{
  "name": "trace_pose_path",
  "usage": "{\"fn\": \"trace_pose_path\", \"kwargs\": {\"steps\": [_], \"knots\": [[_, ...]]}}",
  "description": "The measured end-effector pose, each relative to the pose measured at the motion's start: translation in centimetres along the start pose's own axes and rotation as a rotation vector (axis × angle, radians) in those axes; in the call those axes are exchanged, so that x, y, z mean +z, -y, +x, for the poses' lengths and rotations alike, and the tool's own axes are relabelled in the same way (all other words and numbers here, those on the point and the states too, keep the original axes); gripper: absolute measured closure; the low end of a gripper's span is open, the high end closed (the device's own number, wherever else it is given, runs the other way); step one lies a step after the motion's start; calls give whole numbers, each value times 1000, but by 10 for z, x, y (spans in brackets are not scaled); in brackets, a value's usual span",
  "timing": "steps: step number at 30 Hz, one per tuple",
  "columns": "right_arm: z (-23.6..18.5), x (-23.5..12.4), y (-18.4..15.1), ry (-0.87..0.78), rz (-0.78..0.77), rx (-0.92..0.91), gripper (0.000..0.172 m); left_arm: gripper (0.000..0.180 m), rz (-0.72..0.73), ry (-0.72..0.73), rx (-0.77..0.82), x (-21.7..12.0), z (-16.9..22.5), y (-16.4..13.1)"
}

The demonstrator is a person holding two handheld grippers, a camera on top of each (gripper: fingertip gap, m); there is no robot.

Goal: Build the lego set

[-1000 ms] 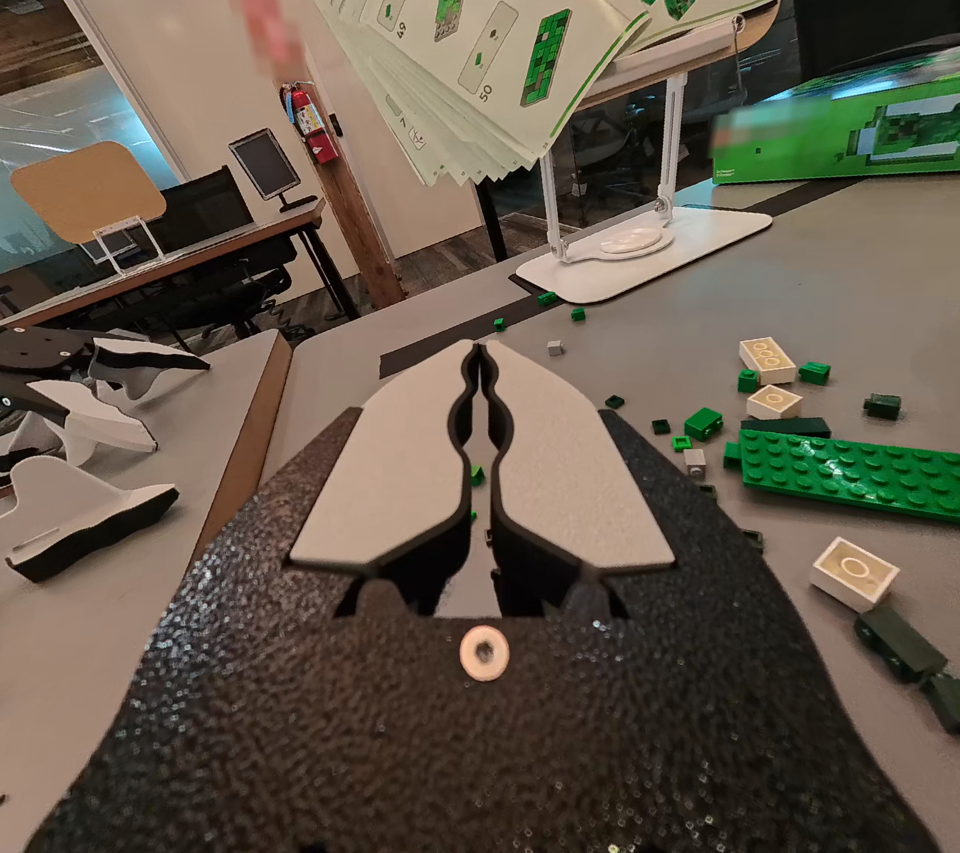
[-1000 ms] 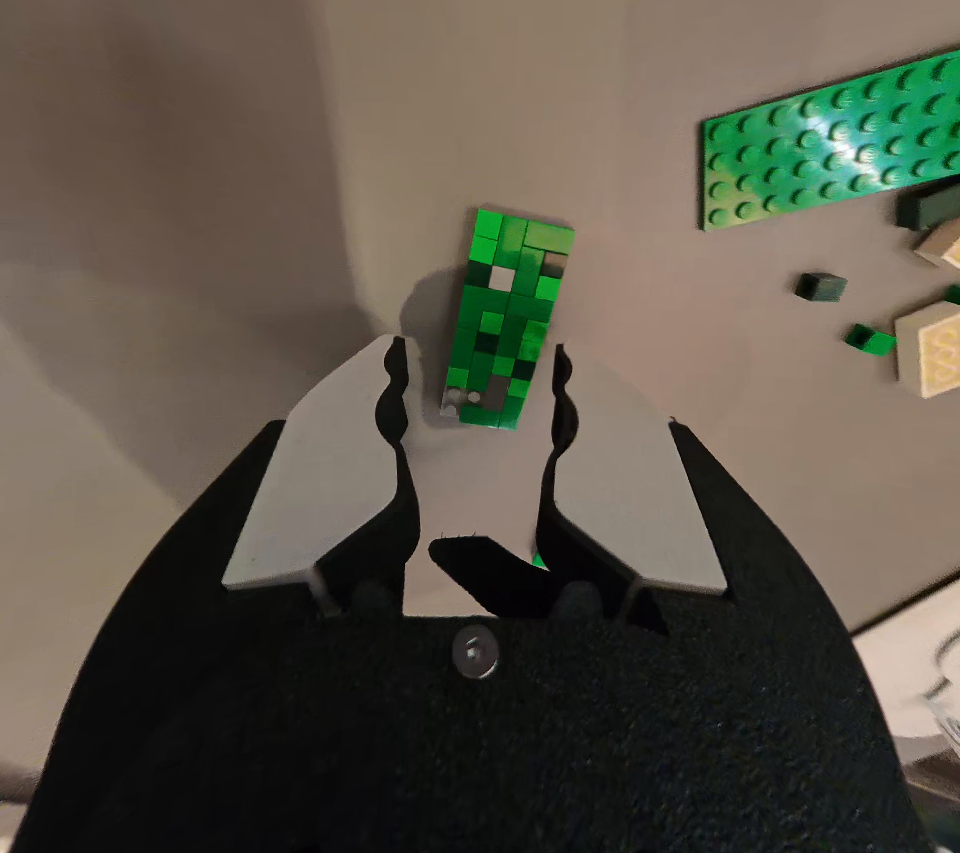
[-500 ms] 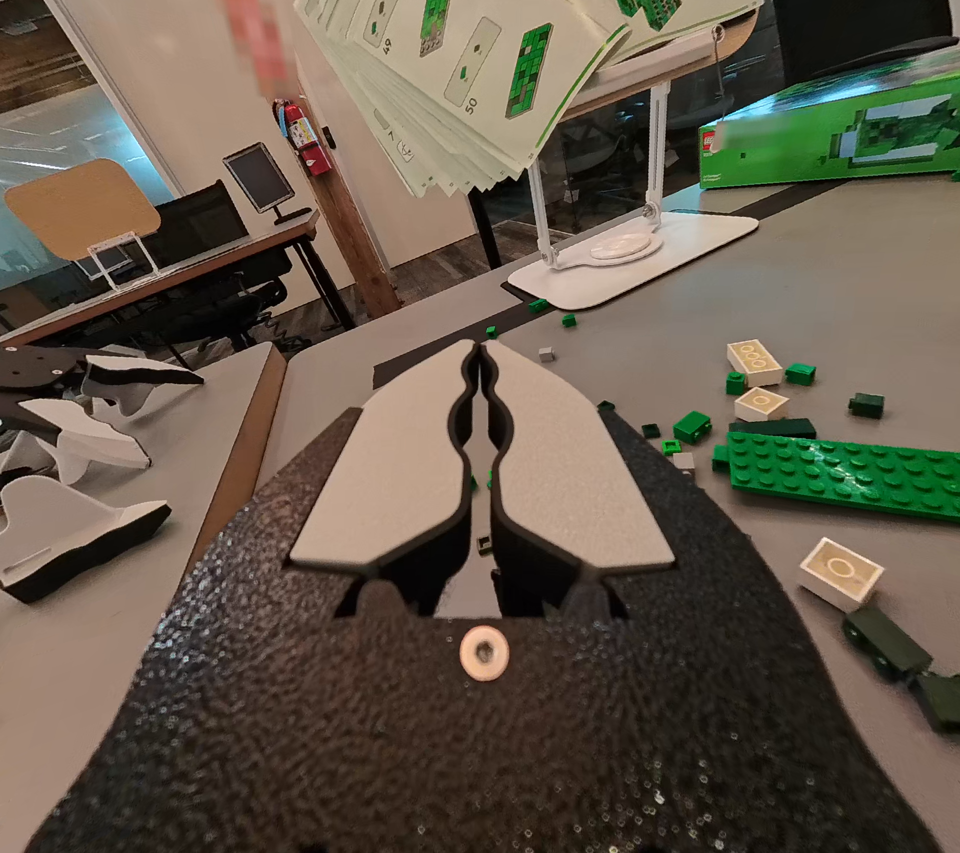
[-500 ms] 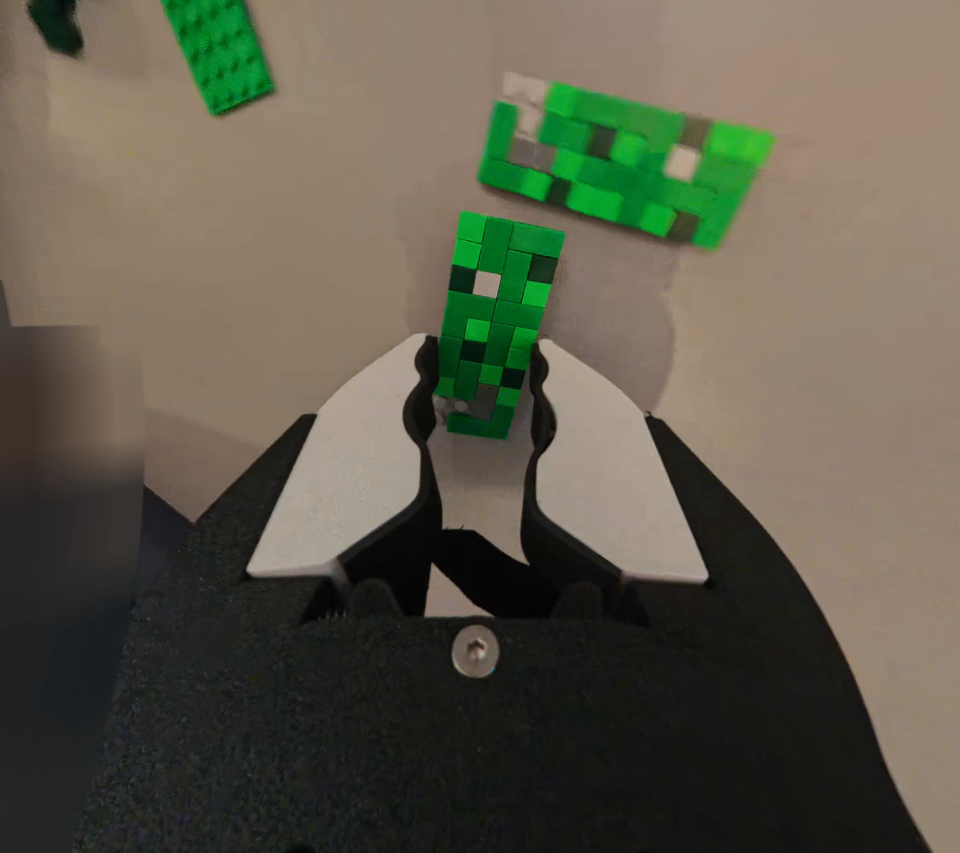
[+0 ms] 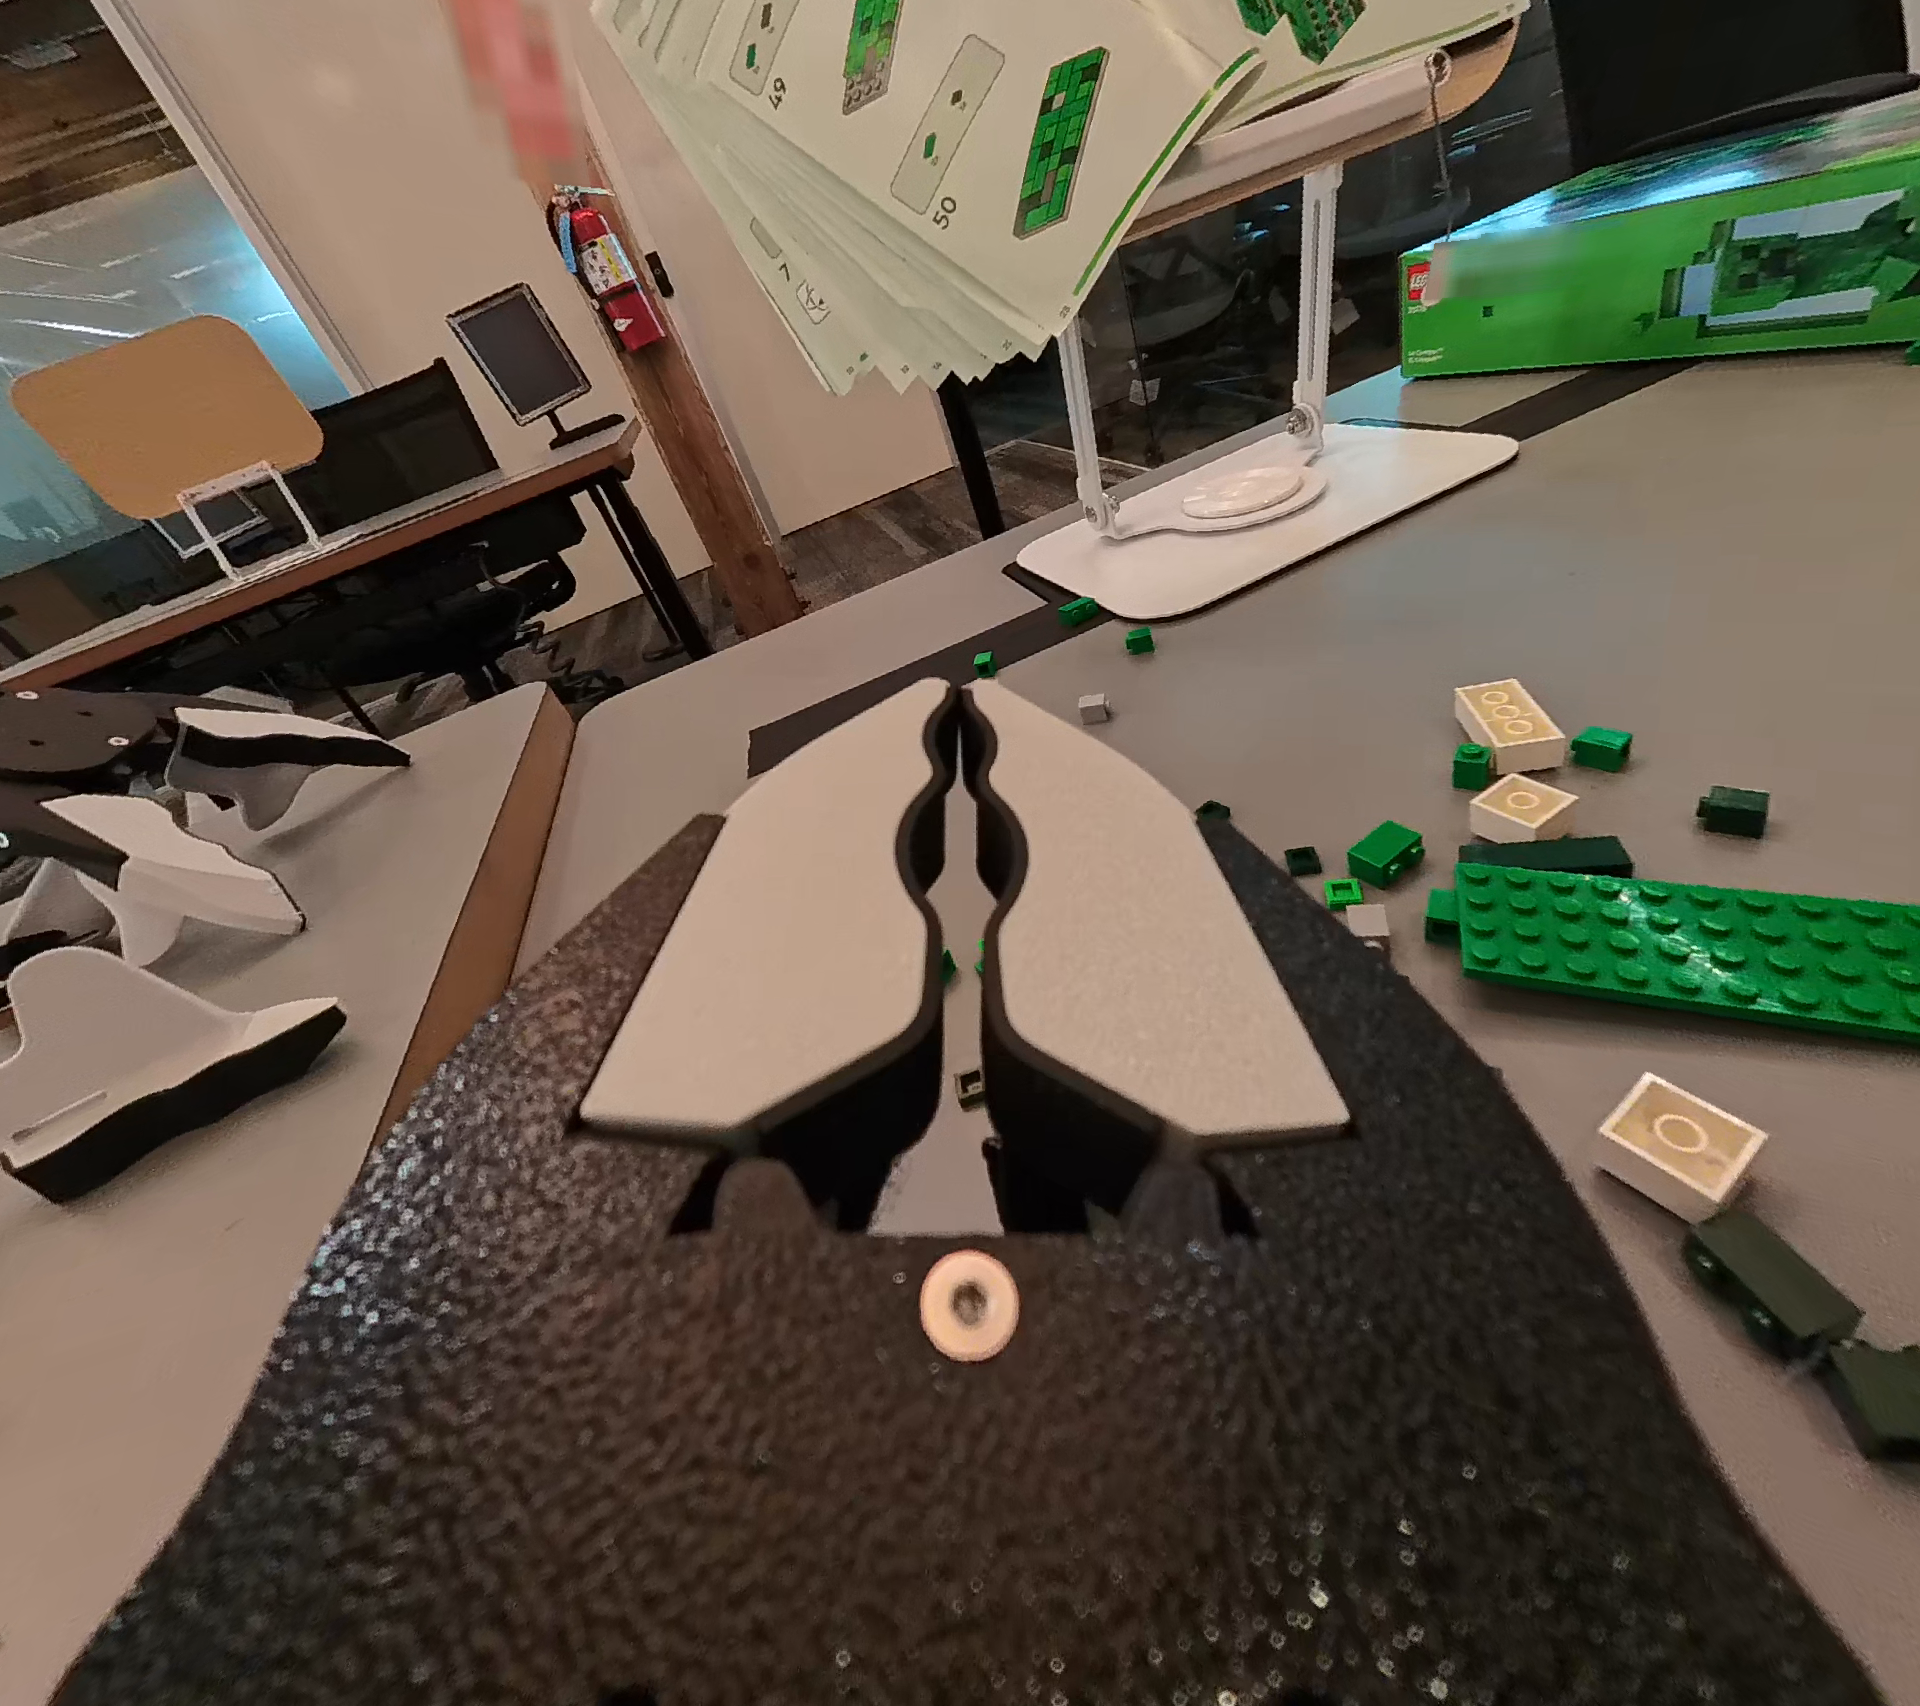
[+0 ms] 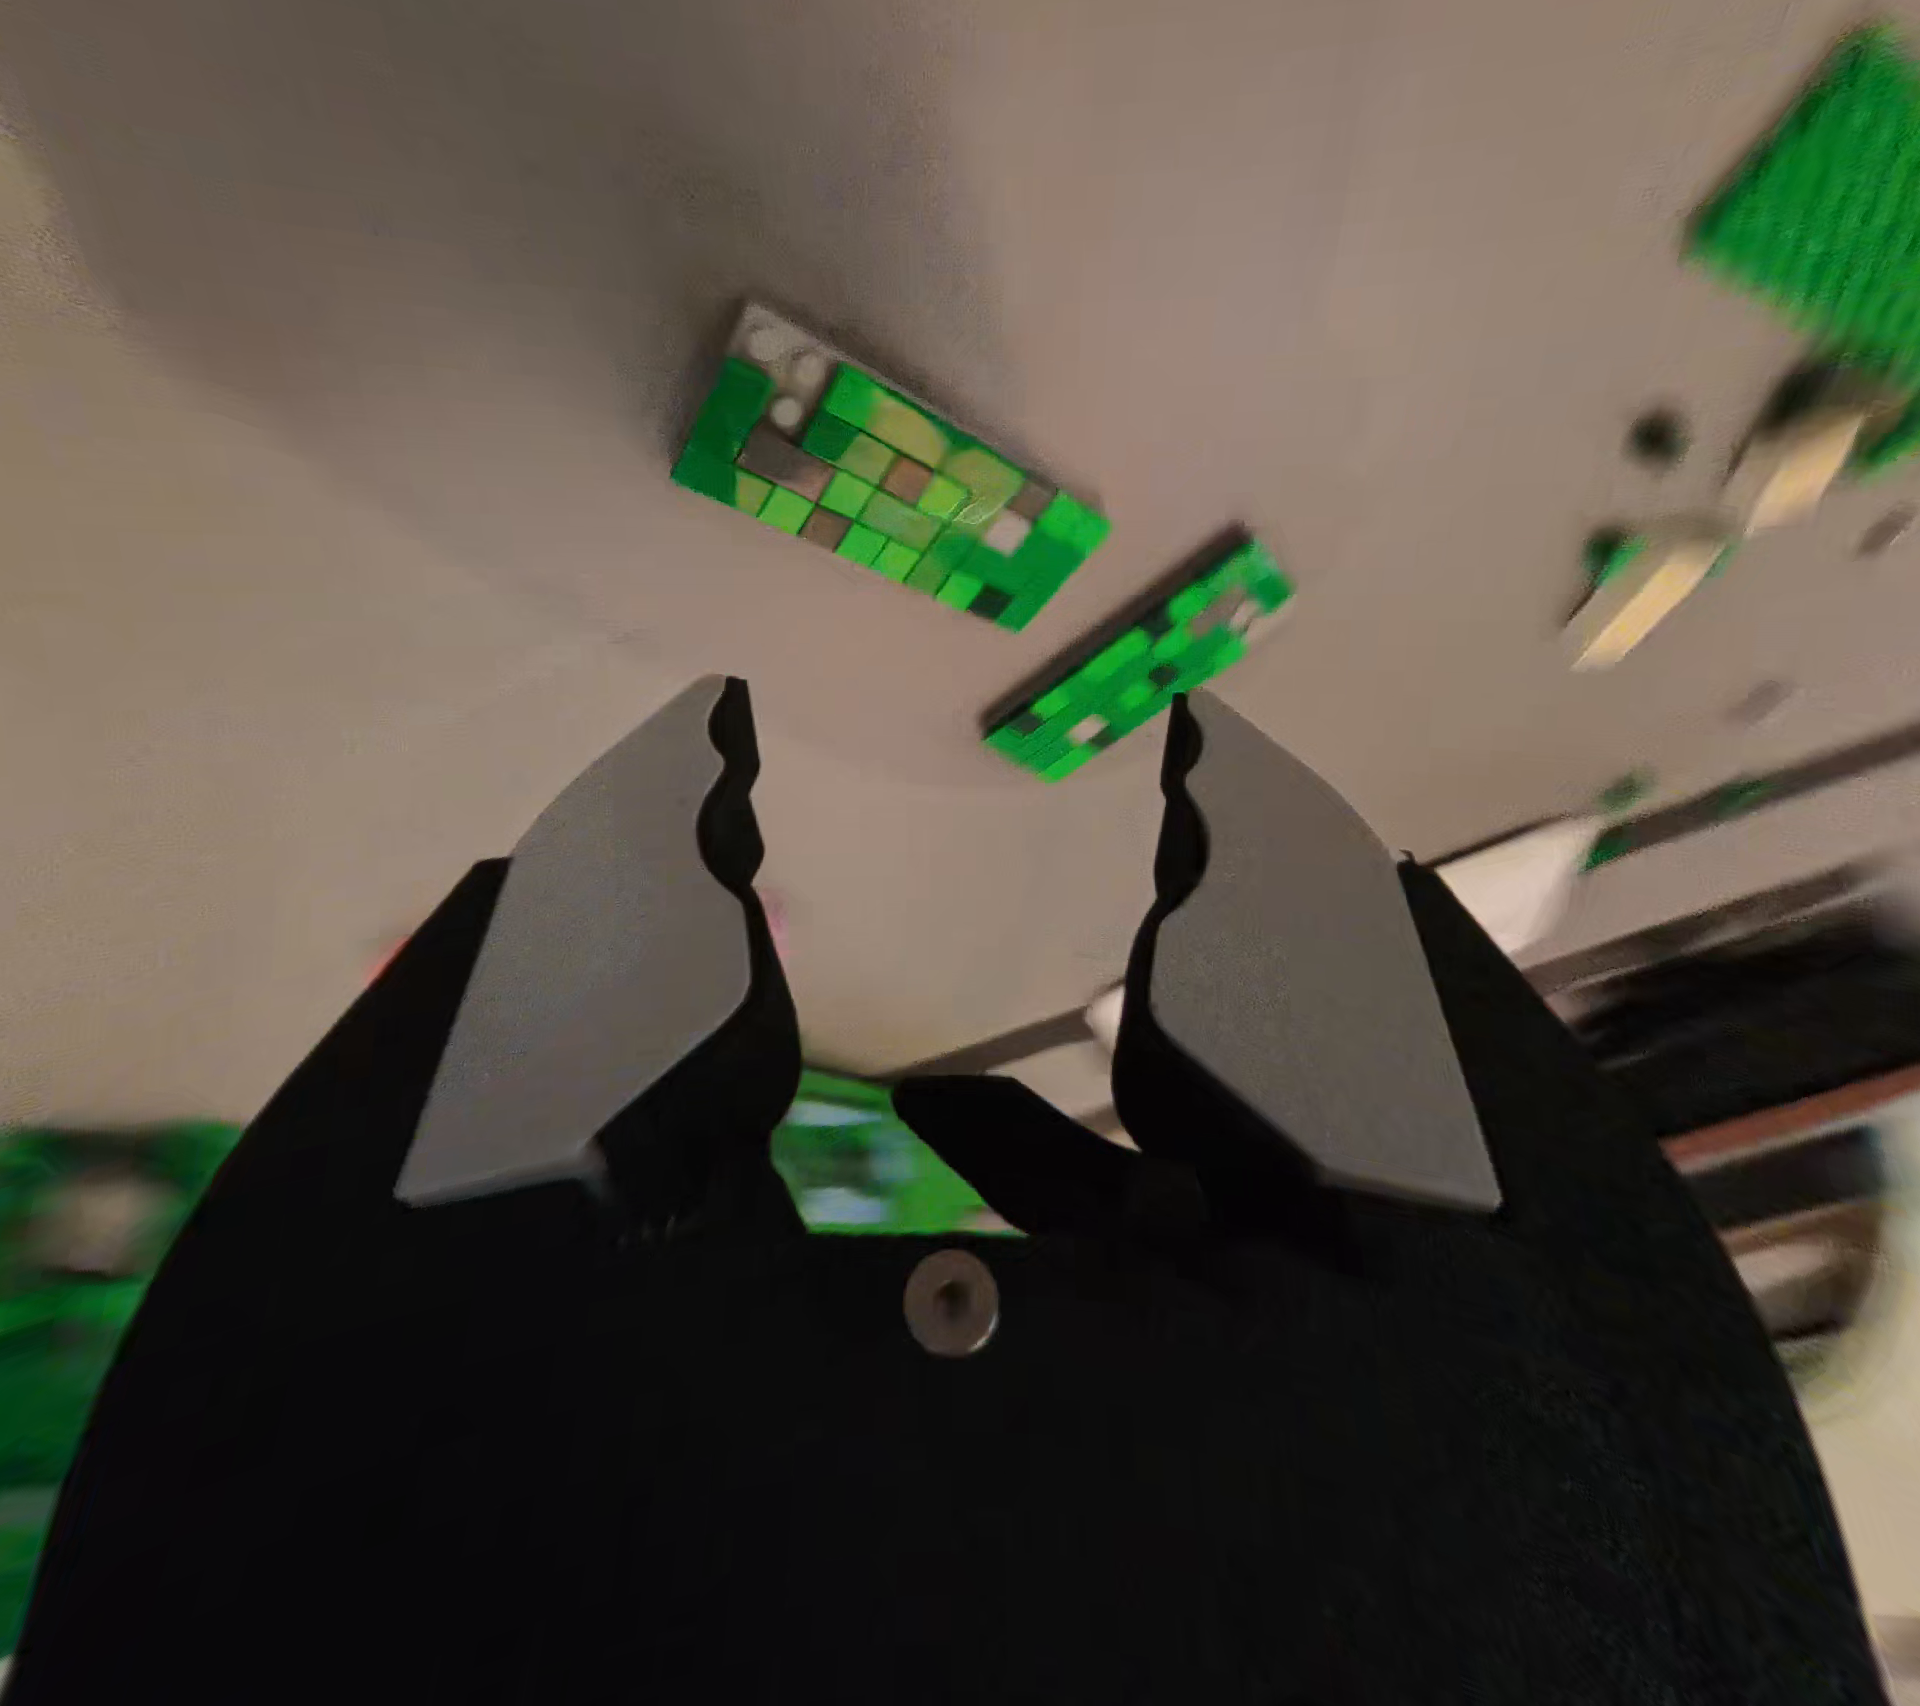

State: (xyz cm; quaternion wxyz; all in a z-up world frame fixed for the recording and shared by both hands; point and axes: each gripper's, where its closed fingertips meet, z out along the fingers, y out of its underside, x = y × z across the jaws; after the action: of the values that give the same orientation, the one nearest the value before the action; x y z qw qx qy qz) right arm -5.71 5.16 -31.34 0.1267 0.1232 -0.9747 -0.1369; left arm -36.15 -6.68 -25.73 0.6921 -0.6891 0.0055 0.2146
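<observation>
Narrower green tiled brick panel (image 6: 1138, 654), released mid-frame beside wider green tiled panel (image 6: 894, 467); right gripper (image 6: 956, 695) fingers now spread, left gripper (image 5: 958, 700) pressed together, empty.

Two tiled panels (image 6: 894, 477) (image 6: 1138, 654) on a grey desk (image 6: 935, 98) show a pixel mosaic of bright green, dark green, grey and white squares. The tongs (image 6: 951, 700) are black with pale grey fingers (image 6: 613, 929). To the right on the desk (image 5: 1455, 596), a bright green studded plate (image 5: 1704, 955) lies among cream bricks (image 5: 1678, 1147), dark green bricks (image 5: 1771, 1298) and small green pieces (image 5: 1387, 851). At the far right, a green box (image 5: 1662, 274); a cream booklet (image 5: 935, 98) shows green diagrams.
</observation>
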Motion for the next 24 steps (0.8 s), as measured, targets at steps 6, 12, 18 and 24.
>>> {"fn": "trace_pose_path", "kwargs": {"steps": [6, 12, 18, 24], "knots": [[7, 23, 12, -127, 68, -658, 105, 180, -5, 3, 0, 0, -1, -1], [-1, 31, 19, -116, 187, -841, 106, 180, -12, 2, 4, 1, 0, -2], [0, 32, 18, -60, 184, -757, 140, 180, -18, -6, 17, 2, 2, -4], [10, 29, 6, 158, 89, 327, 140, 180, -12, -6, 7, 2, 1, -3]]}}
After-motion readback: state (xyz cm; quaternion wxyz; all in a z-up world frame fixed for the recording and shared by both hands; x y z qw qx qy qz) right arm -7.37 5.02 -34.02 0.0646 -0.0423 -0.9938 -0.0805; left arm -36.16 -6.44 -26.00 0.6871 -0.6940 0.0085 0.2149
